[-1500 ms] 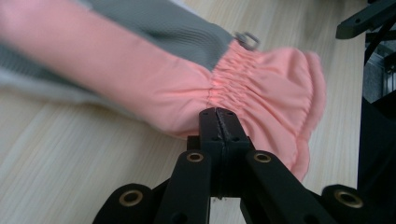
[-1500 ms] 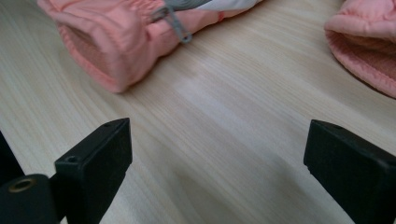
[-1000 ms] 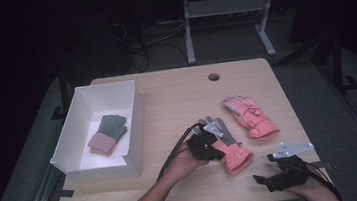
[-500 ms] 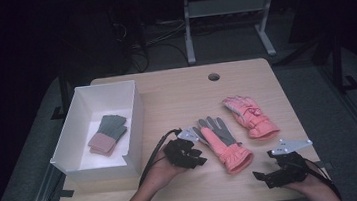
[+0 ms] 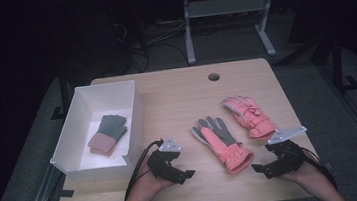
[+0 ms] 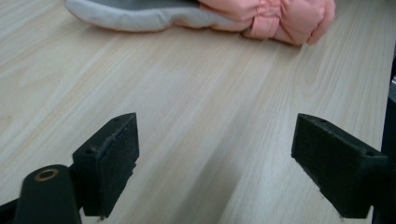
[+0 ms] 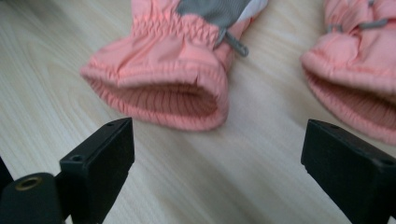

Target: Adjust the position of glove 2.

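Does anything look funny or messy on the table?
Nothing is spilled or broken. The two pink gloves lie flat but don't match: one glove shows its grey palm, the other glove its pink back. A small grey-and-pink pair sits neatly in the white box.
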`<state>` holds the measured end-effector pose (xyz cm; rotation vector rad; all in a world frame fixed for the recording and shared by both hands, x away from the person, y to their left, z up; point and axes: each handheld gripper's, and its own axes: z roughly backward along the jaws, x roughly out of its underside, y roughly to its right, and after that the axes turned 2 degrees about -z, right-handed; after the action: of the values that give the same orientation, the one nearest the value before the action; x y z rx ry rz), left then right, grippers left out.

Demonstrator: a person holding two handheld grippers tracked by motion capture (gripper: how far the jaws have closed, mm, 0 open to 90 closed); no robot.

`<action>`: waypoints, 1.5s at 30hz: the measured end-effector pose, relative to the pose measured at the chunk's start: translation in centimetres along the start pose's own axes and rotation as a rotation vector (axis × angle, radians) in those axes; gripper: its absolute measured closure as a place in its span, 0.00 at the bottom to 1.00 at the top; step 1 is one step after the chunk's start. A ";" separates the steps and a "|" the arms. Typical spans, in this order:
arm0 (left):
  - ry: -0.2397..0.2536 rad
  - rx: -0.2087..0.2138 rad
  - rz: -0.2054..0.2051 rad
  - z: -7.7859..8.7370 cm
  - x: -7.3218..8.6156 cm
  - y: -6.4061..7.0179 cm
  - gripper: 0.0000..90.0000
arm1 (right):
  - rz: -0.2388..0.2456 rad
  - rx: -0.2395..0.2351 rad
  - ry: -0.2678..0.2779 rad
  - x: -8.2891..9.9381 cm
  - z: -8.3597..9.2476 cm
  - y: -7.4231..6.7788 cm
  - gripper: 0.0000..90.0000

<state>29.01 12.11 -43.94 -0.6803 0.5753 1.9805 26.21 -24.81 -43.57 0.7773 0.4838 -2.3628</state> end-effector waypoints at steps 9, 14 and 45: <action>-0.021 -0.003 -0.008 -0.6 0.4 0.3 0.15 | -0.005 0.002 0.030 -2.5 0.3 1.3 0.14; -0.017 -0.002 -0.015 -0.7 0.4 0.2 0.15 | -0.027 0.018 0.049 -4.1 0.2 2.5 0.15; -0.024 -0.013 -0.018 -1.0 0.8 -0.5 0.15 | -0.167 0.088 0.039 -9.4 -4.1 11.3 0.31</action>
<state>29.33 12.17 -45.23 -0.6669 0.5403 1.9749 41.24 -27.28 -42.42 0.8531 0.4808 -2.5422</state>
